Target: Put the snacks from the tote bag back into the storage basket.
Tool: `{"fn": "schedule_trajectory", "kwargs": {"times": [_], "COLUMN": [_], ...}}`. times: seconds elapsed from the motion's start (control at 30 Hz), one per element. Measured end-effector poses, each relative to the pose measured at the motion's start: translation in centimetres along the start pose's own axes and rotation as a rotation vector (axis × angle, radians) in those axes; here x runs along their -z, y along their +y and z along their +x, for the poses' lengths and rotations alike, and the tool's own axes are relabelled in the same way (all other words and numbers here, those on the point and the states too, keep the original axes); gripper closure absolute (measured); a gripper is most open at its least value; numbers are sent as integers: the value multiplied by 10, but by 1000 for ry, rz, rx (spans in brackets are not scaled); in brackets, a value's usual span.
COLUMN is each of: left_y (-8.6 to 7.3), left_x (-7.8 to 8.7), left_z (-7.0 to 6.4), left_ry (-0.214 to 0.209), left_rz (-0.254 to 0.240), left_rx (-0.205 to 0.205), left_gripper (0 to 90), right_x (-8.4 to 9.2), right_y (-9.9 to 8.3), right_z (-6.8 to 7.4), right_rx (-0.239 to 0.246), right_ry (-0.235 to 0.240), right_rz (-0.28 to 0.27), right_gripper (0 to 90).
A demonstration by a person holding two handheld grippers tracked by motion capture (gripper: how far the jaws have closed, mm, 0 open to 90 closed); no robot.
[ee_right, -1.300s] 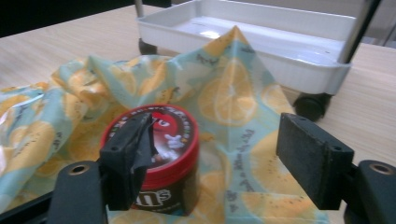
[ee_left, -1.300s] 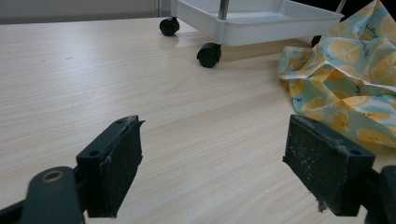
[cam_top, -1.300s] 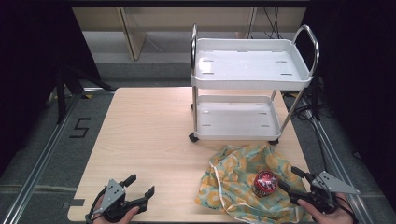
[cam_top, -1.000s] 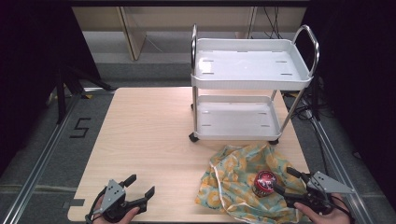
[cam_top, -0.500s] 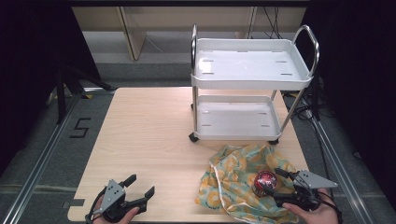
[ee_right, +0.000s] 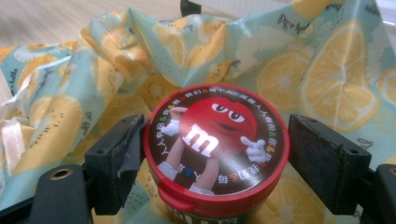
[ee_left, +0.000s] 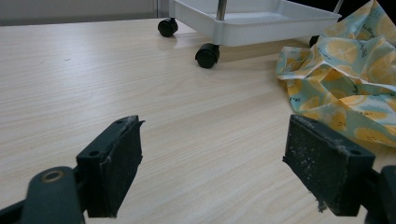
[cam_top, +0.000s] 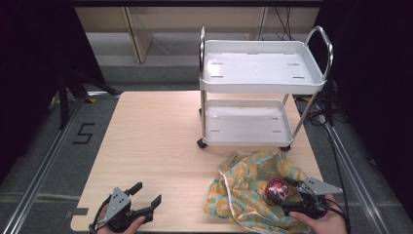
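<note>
While upright on the bag (ee_right: pixel 322 79), the candy tub (ee_right: pixel 215 149) sits between the fingers (ee_right: pixel 116 163).

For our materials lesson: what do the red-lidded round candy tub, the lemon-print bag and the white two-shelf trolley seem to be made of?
Red-lidded round candy tub: probably plastic, going by its glossy moulded lid rim.
Lemon-print bag: likely coated fabric or thin plastic, with crisp, shiny creases.
White two-shelf trolley: matt moulded trays, probably plastic, on shiny metal tube posts.

A light wooden table (cam_top: pixel 160 146) stood on a grey floor (cam_top: pixel 44 146) marked with a black "5" (cam_top: pixel 84 133). A white two-tier trolley (cam_top: pixel 263 73) with chrome handles stood on its far right part. Metal rails (cam_top: pixel 41 170) ran along both sides. Pale furniture panels (cam_top: pixel 160 24) rose beyond; darkness flanked left and right.
</note>
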State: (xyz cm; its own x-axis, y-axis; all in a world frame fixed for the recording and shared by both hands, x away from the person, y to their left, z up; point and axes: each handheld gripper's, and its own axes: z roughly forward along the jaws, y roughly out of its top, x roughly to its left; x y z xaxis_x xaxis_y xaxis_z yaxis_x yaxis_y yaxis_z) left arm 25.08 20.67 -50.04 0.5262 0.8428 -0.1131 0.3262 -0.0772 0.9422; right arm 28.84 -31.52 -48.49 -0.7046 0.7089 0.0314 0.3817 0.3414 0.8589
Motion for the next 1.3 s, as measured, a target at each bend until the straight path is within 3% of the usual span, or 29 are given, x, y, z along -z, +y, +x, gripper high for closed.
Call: {"fn": "schedule_trajectory", "kwargs": {"times": [0.13, 0.17, 0.37, 0.4, 0.53, 0.63, 0.87, 0.9, 0.97, 1.17, 1.27, 1.3], "left_y": [0, 0, 0, 0, -1, 0, 0, 0, 0, 0, 0, 0], "left_x": [0, -1, 0, 0, -1, -1, 0, -1, 0, 0, -1, 0], "left_z": [0, 0, 0, 0, 0, 0, -1, -1, -1, -1, -1, -1], "left_ry": [-3, -2, -3, -4, -10, -5, -1, -7, -2, -3, -6, 3], "left_rz": [1, -8, -1, 0, -15, -5, 6, -13, 5, -3, -8, 4], "left_rx": [-1, 2, 0, 0, 2, 2, -6, 9, -6, -2, -1, -2], "left_gripper": [183, 183, 183, 184, 184, 183, 184, 184, 183, 183, 183, 183], "right_x": [-4, -5, -10, -10, -12, -13, -13, -13, -14, -14, -12, -13], "right_y": [-2, -3, -5, -5, -6, -7, -7, -7, -6, -6, -6, -5], "right_z": [0, 2, 1, 4, 3, 6, 2, 2, 2, 3, 5, 3], "right_rx": [22, -2, 38, 7, 38, 15, 42, 43, 35, 32, 4, 32], "right_ry": [-1, 2, 0, -4, -5, -6, -16, -11, -13, -19, -30, -37], "right_rz": [22, 27, 41, 50, 52, 67, 44, 54, 43, 44, 60, 50], "right_gripper": [218, 218, 214, 213, 211, 215, 259, 259, 260, 262, 263, 263]}}
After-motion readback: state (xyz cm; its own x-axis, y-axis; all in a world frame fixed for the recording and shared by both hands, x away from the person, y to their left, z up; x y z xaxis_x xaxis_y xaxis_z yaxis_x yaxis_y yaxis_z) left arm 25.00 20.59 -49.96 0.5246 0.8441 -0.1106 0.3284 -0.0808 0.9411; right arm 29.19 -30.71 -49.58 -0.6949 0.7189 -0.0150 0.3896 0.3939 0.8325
